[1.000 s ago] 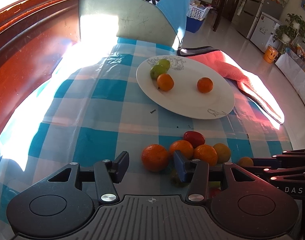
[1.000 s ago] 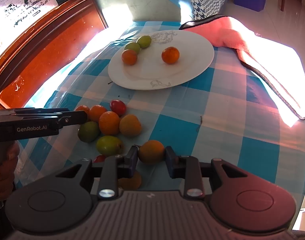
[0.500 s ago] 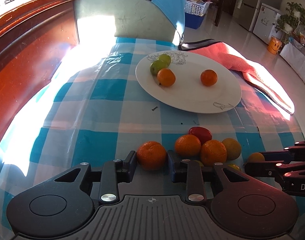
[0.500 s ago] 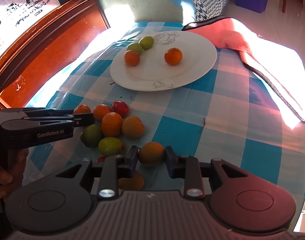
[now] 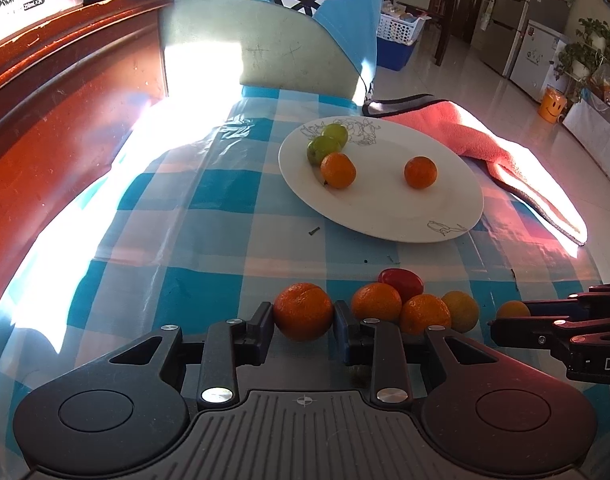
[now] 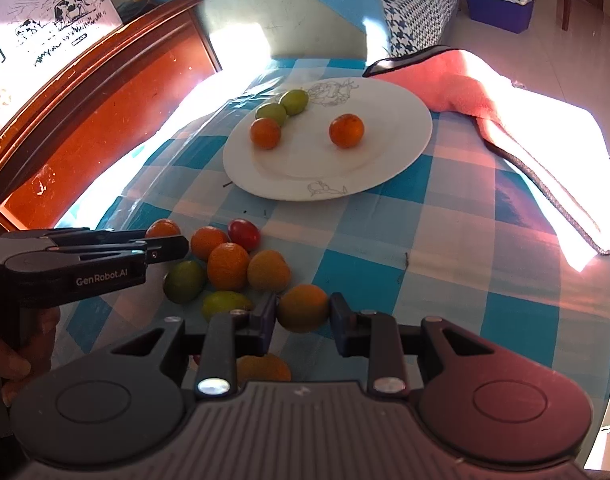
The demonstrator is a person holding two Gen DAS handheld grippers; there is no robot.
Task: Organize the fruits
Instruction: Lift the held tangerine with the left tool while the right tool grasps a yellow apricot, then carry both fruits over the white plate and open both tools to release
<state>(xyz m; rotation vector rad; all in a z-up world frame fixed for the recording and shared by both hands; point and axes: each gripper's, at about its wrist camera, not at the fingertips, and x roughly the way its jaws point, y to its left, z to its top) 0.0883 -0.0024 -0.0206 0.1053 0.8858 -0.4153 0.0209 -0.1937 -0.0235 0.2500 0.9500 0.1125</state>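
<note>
A white plate on the blue checked cloth holds two green fruits and two oranges. Nearer to me lies a cluster of loose fruit: oranges, a red one and green ones. My left gripper is shut on an orange at the cluster's left end. My right gripper is shut on a duller orange at the cluster's right end. Each gripper shows from the side in the other's view, the right gripper here and the left gripper there. Another orange lies partly hidden under the right gripper.
A pink towel lies beyond and right of the plate, draped over the table's edge. A red-brown wooden board runs along the left side. A chair back with blue fabric stands at the far end. A hand holds the left gripper.
The left gripper's jaws have closed from wide apart onto the orange. The right gripper has stayed shut on its orange and neither hand has shifted noticeably.
</note>
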